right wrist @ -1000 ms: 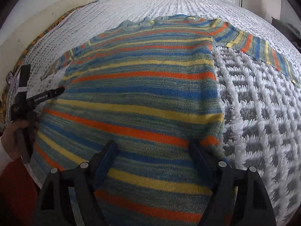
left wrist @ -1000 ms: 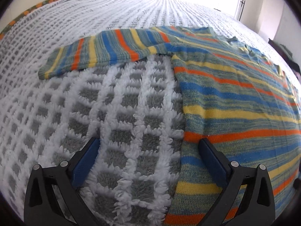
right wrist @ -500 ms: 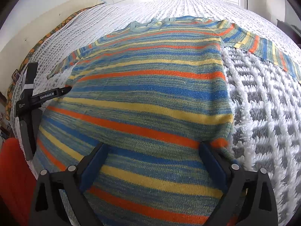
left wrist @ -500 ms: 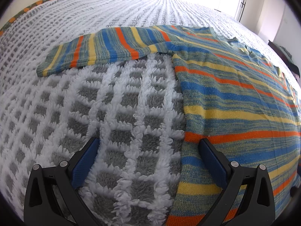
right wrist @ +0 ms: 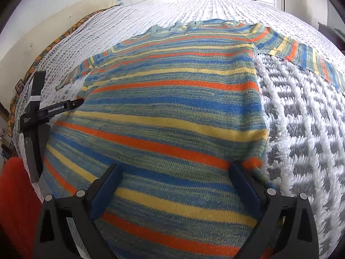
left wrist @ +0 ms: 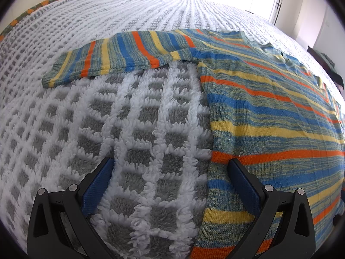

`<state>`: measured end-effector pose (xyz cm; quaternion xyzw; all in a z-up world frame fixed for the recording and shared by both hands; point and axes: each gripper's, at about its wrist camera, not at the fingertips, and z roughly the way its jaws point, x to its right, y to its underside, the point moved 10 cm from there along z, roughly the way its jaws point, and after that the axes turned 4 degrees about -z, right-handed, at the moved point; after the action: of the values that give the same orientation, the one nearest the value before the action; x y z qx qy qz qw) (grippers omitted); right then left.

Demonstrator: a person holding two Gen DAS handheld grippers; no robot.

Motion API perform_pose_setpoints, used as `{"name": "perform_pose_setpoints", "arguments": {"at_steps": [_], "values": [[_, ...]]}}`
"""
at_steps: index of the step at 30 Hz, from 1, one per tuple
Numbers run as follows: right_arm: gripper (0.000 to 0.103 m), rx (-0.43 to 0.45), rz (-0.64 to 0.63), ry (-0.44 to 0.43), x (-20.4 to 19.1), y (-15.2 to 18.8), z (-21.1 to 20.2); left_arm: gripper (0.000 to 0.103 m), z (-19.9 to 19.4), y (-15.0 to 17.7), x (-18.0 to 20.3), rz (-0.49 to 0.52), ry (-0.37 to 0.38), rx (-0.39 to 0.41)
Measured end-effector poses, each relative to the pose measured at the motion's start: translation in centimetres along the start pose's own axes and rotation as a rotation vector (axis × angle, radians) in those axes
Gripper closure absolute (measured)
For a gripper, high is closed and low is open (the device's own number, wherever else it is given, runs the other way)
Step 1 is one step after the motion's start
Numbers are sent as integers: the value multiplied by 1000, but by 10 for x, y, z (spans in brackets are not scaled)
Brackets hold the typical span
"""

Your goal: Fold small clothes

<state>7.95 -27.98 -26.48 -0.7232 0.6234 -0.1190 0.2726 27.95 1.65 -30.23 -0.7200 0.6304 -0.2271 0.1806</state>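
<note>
Since a second ago your right gripper has drawn back a little along the striped sweater, so the neckline and far sleeve now sit lower in its view, while your left gripper shows almost the same scene as before, the sleeve only slightly shifted. You have both tools spread wide, with nothing pinched between the blue pads. In the left wrist view the sweater lies flat on the white-and-grey tufted bedspread, its side edge running down between your two fingers: the left finger is over bare bedspread, the right finger over the knit near an orange stripe. One sleeve stretches out sideways ahead of that gripper, well apart from it. In the right wrist view both fingers hover over the lower body of the sweater, the right one just inside the garment's side edge, with bedspread beside it. Whether the pads touch the fabric, you cannot tell from these views. Your left gripper also appears at the far side edge of the sweater in that view, marked GenRobot.AI.
</note>
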Motion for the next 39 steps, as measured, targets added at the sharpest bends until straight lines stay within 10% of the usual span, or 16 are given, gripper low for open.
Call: {"name": "perform_pose_setpoints", "arguments": {"at_steps": [39], "values": [[3,5,10,-4,-1,1,-2,0,0,0,0,0,1,0]]}}
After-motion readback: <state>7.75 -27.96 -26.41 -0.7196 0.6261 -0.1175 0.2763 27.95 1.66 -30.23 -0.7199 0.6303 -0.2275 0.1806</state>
